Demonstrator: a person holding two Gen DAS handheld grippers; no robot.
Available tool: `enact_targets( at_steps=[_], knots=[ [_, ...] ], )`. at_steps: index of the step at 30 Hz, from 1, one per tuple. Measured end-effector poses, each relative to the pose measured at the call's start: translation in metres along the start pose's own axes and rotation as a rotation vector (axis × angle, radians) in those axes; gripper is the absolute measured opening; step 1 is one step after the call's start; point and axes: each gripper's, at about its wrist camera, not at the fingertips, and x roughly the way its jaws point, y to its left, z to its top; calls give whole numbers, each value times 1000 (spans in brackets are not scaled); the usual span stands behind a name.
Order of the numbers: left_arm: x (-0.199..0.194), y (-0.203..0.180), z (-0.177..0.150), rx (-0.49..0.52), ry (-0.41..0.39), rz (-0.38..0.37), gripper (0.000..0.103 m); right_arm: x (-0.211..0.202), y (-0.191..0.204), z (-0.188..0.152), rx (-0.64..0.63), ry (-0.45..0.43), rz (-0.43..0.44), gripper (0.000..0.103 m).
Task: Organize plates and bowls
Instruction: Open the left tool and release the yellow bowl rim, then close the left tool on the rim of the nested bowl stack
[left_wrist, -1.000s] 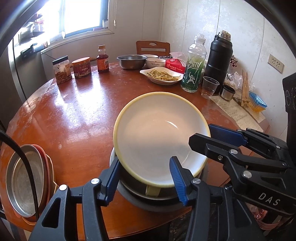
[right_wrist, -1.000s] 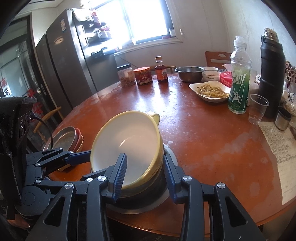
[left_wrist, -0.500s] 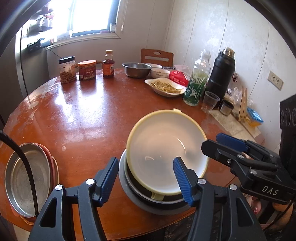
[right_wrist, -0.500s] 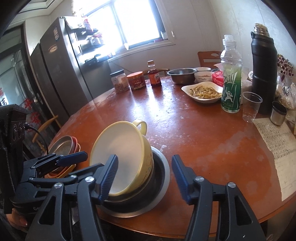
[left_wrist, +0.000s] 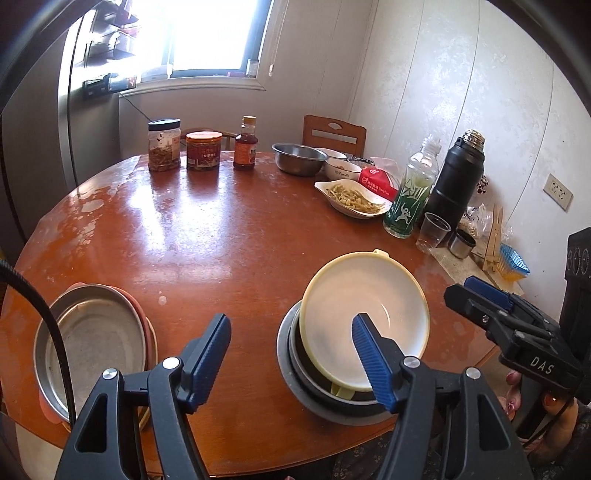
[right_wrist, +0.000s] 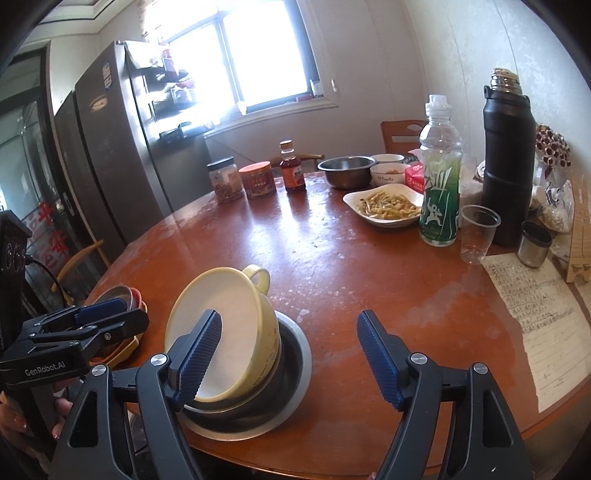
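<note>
From the left wrist view, our left tongs (left_wrist: 291, 360) stand wide apart and hold nothing, above the near edge of the round desk (left_wrist: 207, 236). The yellow handled bowl (left_wrist: 364, 319) sits tilted inside a dark bowl, which rests in a steel bowl (left_wrist: 295, 384); its mouth leans toward us and to the left, and its handle points away toward the far side. A stack of plates (left_wrist: 92, 343), steel on top of pinkish ones, lies at the left near the edge. We judge the nesting nearly done: the yellow bowl is not seated level yet.

From the right wrist view, our right tongs (right_wrist: 288, 356) are also apart and empty, with the left pad just in front of the yellow bowl's rim. Here the bowl's mouth faces left and up, and its handle points to the far right. The steel bowl (right_wrist: 345, 170), small white bowl (right_wrist: 388, 175) and dish of food (right_wrist: 388, 206) at the far side are not yet sorted.
</note>
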Motion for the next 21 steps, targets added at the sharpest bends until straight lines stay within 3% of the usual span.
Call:
enact_targets(
  at_steps=[9,21],
  knots=[
    [-7,-1,-9,18,12,39,68,-7,1,-1,-9,-21,6,79],
    [-2,5,-23,4,47,45,68,1,6,-14,16,27,48,79]
  ],
)
